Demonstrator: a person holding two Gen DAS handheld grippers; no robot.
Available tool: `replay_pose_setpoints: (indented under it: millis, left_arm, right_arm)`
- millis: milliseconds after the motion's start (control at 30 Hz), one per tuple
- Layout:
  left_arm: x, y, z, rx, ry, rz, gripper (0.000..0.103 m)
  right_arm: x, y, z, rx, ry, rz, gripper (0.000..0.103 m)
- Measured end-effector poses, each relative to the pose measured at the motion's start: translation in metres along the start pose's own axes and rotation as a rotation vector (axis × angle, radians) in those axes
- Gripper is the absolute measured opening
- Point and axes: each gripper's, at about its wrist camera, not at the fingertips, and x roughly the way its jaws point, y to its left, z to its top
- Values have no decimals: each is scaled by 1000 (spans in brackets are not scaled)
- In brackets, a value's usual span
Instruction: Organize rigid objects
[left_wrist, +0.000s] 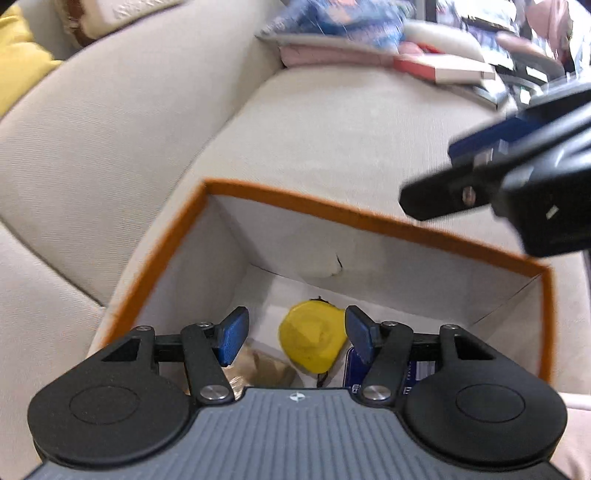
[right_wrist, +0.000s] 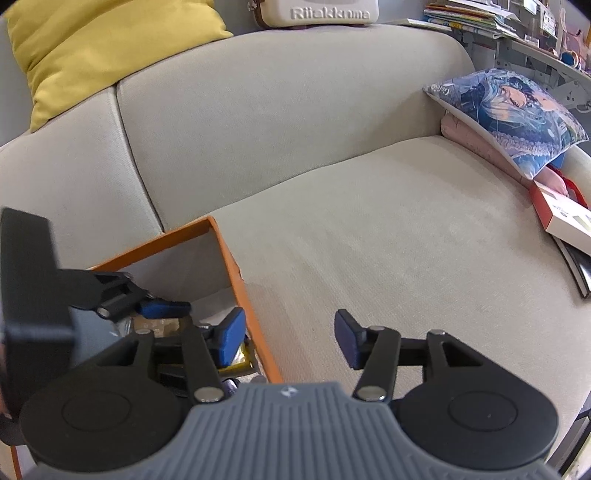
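Note:
An orange-rimmed white box (left_wrist: 369, 218) sits on a beige sofa. Inside it lie a yellow tape measure (left_wrist: 312, 341), a brown packet (left_wrist: 260, 367) and a dark blue card-like item (left_wrist: 419, 371). My left gripper (left_wrist: 295, 338) is open and empty, hovering over the box with the tape measure between and below its pads. My right gripper (right_wrist: 290, 338) is open and empty, above the box's right wall (right_wrist: 236, 280) and the sofa seat; it also shows in the left wrist view (left_wrist: 461, 162). The left gripper shows in the right wrist view (right_wrist: 162, 308), over the box.
Sofa seat (right_wrist: 388, 240) stretches right of the box. A blue printed cushion (right_wrist: 517, 118), pink fabric (right_wrist: 465, 136) and a red-and-white flat box (right_wrist: 561, 218) lie at the far right end. A yellow pillow (right_wrist: 92, 55) and white case (right_wrist: 317, 13) sit on the backrest.

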Motion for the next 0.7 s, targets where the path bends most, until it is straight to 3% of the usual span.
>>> replay_pose_setpoints:
  millis: [433,700]
  left_arm:
    - [-124,65,-8,-232,-192,208,70]
    - [-193,67,-56,-403,-290,381,70]
  right_arm:
    - [-43,29,-7,-79,-31,98,61]
    - [-70,52,-22,-131,-41,174,62]
